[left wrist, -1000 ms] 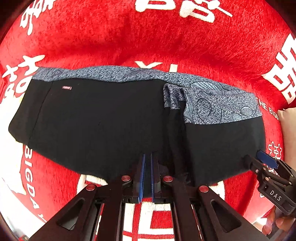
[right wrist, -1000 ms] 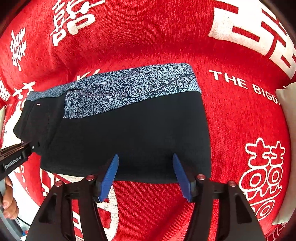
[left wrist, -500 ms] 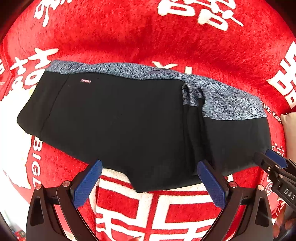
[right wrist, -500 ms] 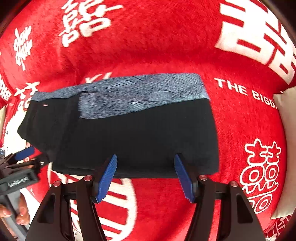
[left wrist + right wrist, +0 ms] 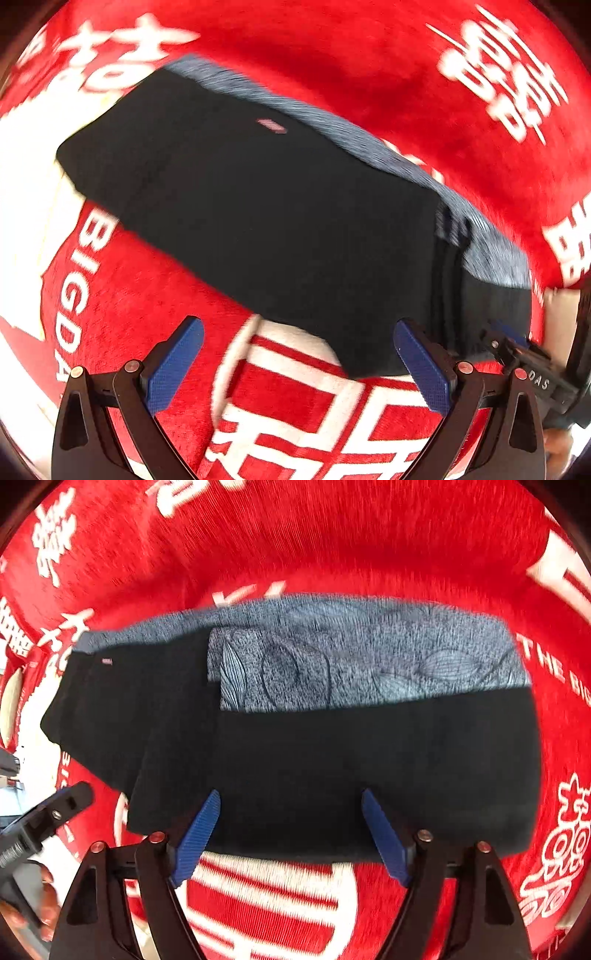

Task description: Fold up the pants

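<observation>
Pants point(image 5: 295, 746) lie flat, folded, on red blanket point(image 5: 332, 546); long axis runs left-right across your right view, slanting up-left to down-right in your left view. Black fabric, grey leaf-print band along far edge, small label near left end. Blanket red plush with white characters. Your left gripper point(image 5: 295, 363) spread wide, holding nothing. Your right gripper point(image 5: 291, 834) spread, at pants' near edge.

Folded pants point(image 5: 332, 746) flat on a blanket point(image 5: 332, 546), lying crosswise, waistband point(image 5: 369, 653) along the far edge, a folded-over layer stacked on the left part. Right gripper point(image 5: 291, 834) spread wide at the near edge, fingertips over the cloth. Left gripper point(image 5: 295, 363) spread just before the pants' near edge, further left.
</observation>
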